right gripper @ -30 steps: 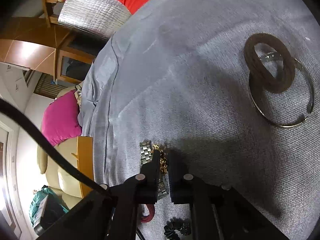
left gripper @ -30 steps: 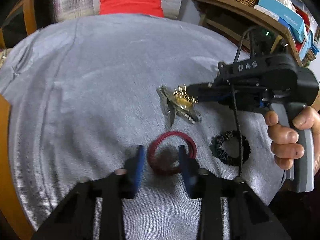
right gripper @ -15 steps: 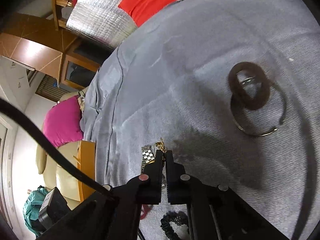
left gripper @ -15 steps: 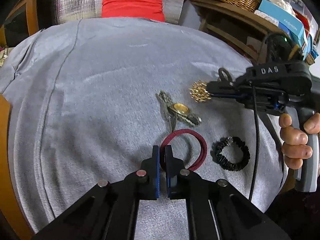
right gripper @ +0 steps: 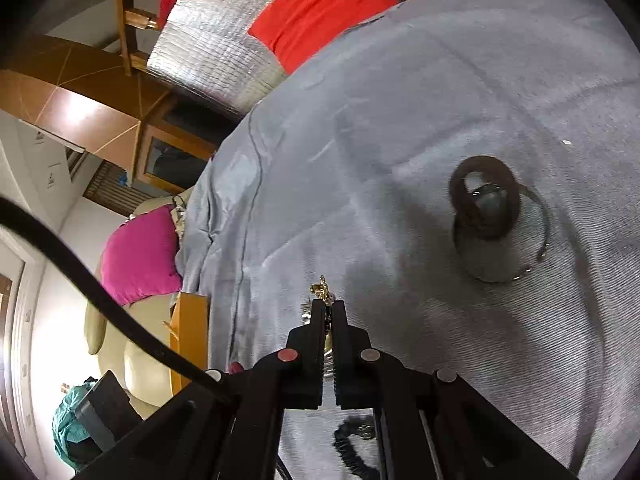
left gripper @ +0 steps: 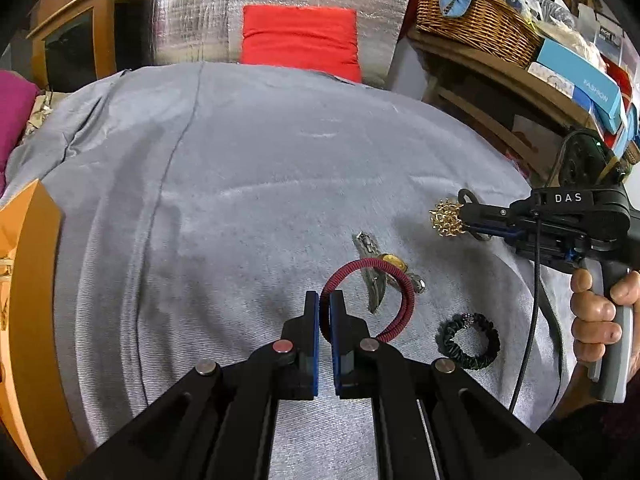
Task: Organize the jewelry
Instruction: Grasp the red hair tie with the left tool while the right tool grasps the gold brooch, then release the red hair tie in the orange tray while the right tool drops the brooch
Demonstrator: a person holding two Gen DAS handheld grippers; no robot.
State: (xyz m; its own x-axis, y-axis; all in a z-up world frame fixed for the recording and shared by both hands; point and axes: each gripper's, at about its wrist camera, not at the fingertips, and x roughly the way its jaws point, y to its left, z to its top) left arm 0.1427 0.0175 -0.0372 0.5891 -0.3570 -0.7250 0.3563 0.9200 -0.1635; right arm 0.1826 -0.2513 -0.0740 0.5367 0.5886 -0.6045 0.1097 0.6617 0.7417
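Observation:
My left gripper (left gripper: 324, 305) is shut on the left rim of a dark red ring bangle (left gripper: 406, 304), which stands tilted above the grey cloth (left gripper: 224, 200). Behind it on the cloth lies a steel watch (left gripper: 374, 258) with a gold face. A black scrunchie (left gripper: 468, 340) lies to its right. My right gripper (left gripper: 464, 218) hovers at the right, shut on a small gold ornament (left gripper: 445, 218). In the right wrist view the same right gripper (right gripper: 330, 307) pinches the gold ornament (right gripper: 321, 288). Farther off, a dark brown ring (right gripper: 484, 196) overlaps a thin silver bangle (right gripper: 538, 256).
A person's hand (left gripper: 596, 312) grips the right tool's handle. A wooden shelf with a wicker basket (left gripper: 476, 20) and boxes (left gripper: 576, 76) stands at the right. A red cushion (left gripper: 300, 44) lies behind the table. An orange wooden edge (left gripper: 28, 280) is at the left.
The left jaws closed on the red bangle's rim and raised it. The right gripper lifted the gold ornament off the watch and carried it up and to the right.

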